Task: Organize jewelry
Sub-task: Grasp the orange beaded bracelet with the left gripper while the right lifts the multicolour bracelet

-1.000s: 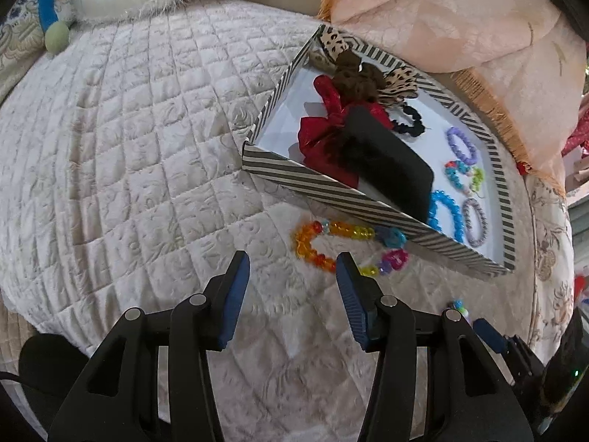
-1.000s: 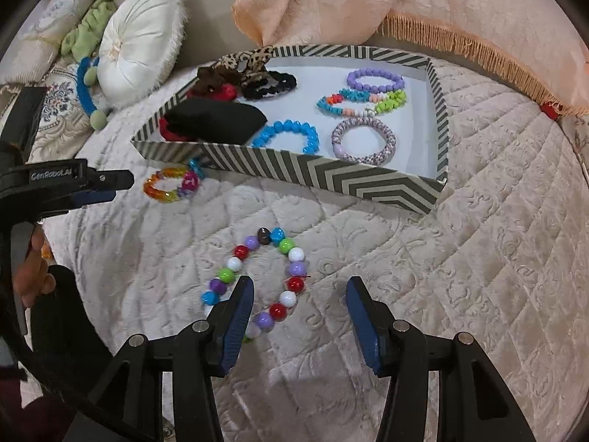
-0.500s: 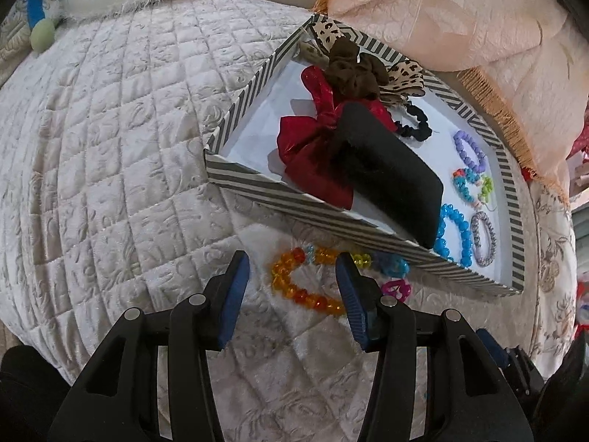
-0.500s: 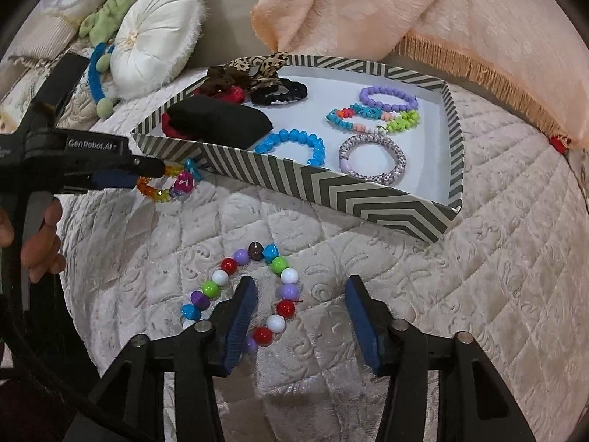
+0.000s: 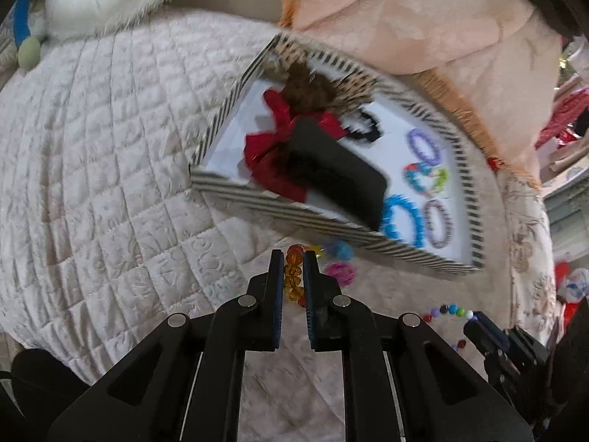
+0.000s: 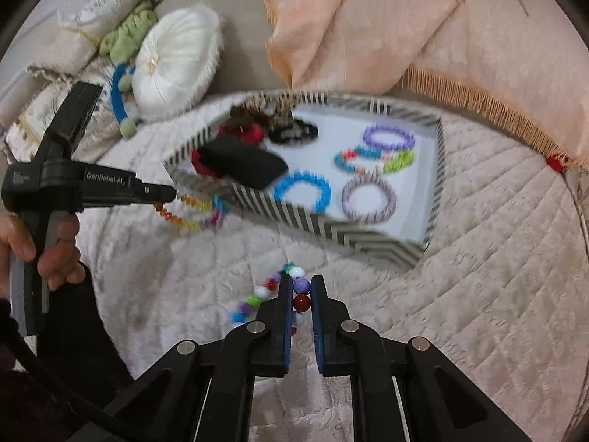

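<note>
In the right wrist view, going from the left edge, a person's hand [image 6: 44, 246] holds the left gripper [image 6: 167, 193], whose jaws have just closed on the amber bracelet [image 6: 191, 210]; half a second ago that bracelet lay flat on the quilt [image 6: 478, 258] in front of the striped tray [image 6: 331, 226] with the jaws spread wide on either side of it, and now it hangs from the fingertips, lifted clear of the quilt just before the tray's near left corner. The left wrist view agrees: the left gripper [image 5: 293, 265] pinches orange beads of the amber bracelet [image 5: 292, 276] at lower centre, its blue and pink charms trailing to the right. Further right in the right wrist view, at lower centre, the right gripper [image 6: 299, 293] has likewise just closed, on the multicoloured bracelet [image 6: 300, 293]: a lilac and a red bead sit between the pads while the rest of the string dangles blurred to the left. Both bracelets were resting loose on the quilt a second ago. Centre right, the tray already holds a blue bracelet [image 6: 302, 193], other bracelets and hair accessories. With both stray pieces gripped and raised, the remaining step is probably to carry them over the tray wall and release them on free floor.
</note>
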`<state>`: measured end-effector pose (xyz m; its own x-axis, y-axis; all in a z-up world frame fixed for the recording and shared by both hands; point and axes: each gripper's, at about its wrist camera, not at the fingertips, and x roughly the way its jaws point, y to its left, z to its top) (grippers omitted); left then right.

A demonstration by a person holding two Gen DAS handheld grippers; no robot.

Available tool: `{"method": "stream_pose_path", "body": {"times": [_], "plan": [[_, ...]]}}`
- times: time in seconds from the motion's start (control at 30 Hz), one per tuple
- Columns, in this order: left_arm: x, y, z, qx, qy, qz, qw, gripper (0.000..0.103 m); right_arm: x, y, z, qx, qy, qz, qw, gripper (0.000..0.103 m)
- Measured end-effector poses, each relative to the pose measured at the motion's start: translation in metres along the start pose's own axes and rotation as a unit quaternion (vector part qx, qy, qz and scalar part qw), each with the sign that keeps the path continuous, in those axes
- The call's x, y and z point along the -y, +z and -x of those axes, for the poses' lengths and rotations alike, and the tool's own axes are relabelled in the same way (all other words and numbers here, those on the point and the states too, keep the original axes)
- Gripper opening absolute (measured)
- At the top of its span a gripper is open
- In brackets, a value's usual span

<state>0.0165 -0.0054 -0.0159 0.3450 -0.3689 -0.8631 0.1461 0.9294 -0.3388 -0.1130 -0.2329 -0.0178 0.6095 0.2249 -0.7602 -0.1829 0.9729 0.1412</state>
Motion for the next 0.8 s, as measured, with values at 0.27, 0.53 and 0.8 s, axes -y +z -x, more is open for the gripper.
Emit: {"method": "stream_pose_path", "body": {"times": [0.27, 0.53, 0.8], "plan": [[0.021, 0.007, 0.046, 0.037, -0.010, -0.025, 0.9989, 0.009, -0.001, 0.015, 0.030, 0.030, 0.003, -0.004, 1.000, 0.009], [0.039, 0.012, 0.071, 0.061, -0.010, -0.050, 0.9968, 0.009, 0.001, 0.024, 0.053, 0.052, 0.003, -0.005, 0.999, 0.009], [0.057, 0.021, 0.076, 0.069, -0.007, -0.069, 0.9951, 0.009, 0.006, 0.035, 0.062, 0.061, -0.003, -0.001, 0.998, 0.009]]}}
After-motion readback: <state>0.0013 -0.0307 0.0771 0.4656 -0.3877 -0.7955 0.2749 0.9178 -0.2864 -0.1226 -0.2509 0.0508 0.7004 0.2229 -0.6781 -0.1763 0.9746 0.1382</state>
